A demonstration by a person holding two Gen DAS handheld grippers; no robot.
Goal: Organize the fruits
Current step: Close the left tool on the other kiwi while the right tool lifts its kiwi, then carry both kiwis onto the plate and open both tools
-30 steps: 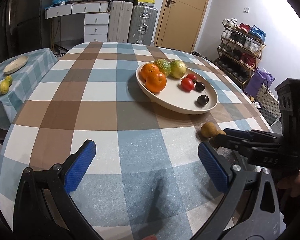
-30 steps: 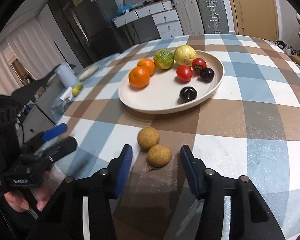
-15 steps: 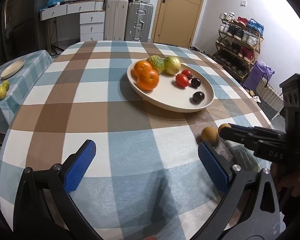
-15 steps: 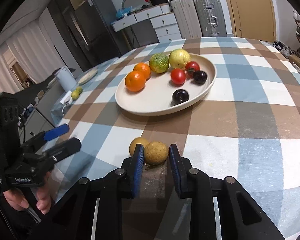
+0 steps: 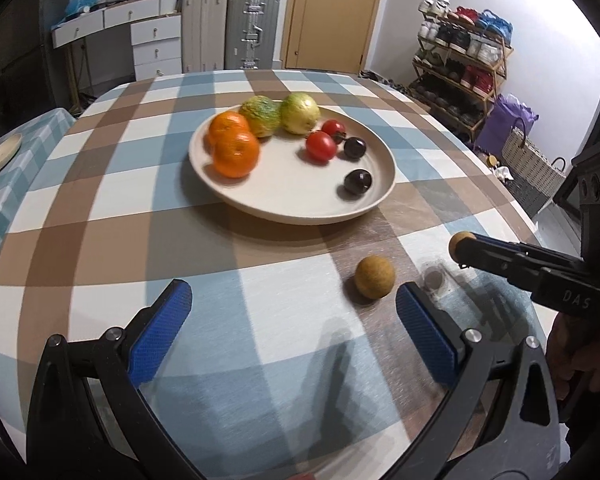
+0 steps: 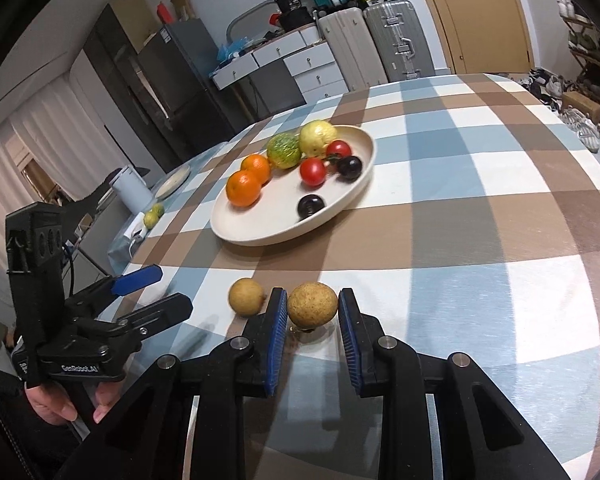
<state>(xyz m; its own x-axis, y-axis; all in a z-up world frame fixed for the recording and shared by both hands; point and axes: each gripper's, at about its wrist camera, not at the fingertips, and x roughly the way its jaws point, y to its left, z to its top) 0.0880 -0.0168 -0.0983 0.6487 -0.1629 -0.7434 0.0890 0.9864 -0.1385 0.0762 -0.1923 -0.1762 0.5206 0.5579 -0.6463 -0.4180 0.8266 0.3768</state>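
My right gripper (image 6: pixel 312 312) is shut on a small brown round fruit (image 6: pixel 312 305) and holds it just above the checked tablecloth; it shows in the left wrist view (image 5: pixel 462 242) with the fruit (image 5: pixel 460 240) at its tip. A second brown fruit (image 6: pixel 245 297) lies on the cloth to its left, also seen in the left wrist view (image 5: pixel 374 277). A cream plate (image 5: pixel 236 196) holds two oranges (image 5: pixel 235 153), two green-yellow fruits, two tomatoes and two dark plums. My left gripper (image 5: pixel 292 332) is open and empty, near the lying fruit.
The table's near and right edges are close to both grippers. A side table (image 5: pixel 4 168) with a small plate and yellow-green fruits stands to the left. Suitcases, drawers and a shoe rack stand behind.
My right gripper closed on the nearer brown fruit and lifted it off the cloth, away from the other one. My left gripper moved closer to the plate and the lying fruit, still open.
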